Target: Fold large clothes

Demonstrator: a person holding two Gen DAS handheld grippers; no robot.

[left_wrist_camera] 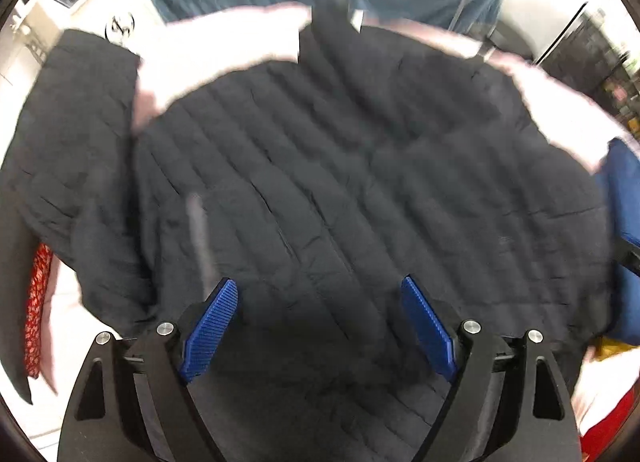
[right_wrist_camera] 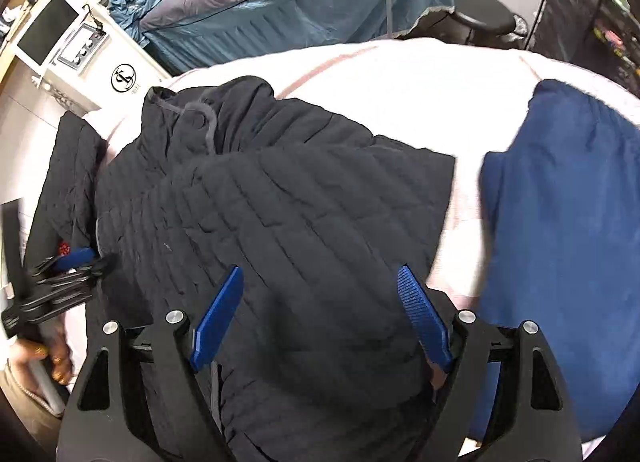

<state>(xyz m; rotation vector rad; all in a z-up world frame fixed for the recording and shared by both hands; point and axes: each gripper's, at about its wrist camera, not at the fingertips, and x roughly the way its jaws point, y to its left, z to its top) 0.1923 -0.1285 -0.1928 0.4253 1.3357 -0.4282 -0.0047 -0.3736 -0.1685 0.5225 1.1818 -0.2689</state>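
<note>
Motion-smeared, partly cropped views

Black quilted puffer jacket [left_wrist_camera: 320, 165] blurred throughout left view; dark blue fleece garment [right_wrist_camera: 560, 221] cut off at right edge; red patterned cloth [left_wrist_camera: 36, 310] mostly hidden beneath jacket sleeve; left tongs [right_wrist_camera: 74, 258] smeared, grip unreadable there.

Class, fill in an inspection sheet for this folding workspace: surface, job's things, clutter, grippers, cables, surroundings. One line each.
Surface: pale bed cover, mostly under clothes.
Job's things: black quilted jacket spread out, one side folded over; blue garment beside it, apart.
Clutter: red patterned cloth at the jacket's edge.
Grippers: left gripper and right gripper both open over the jacket, holding nothing.
Cables: nothing seen.
Surroundings: second bed, white appliance, black stool.
</note>
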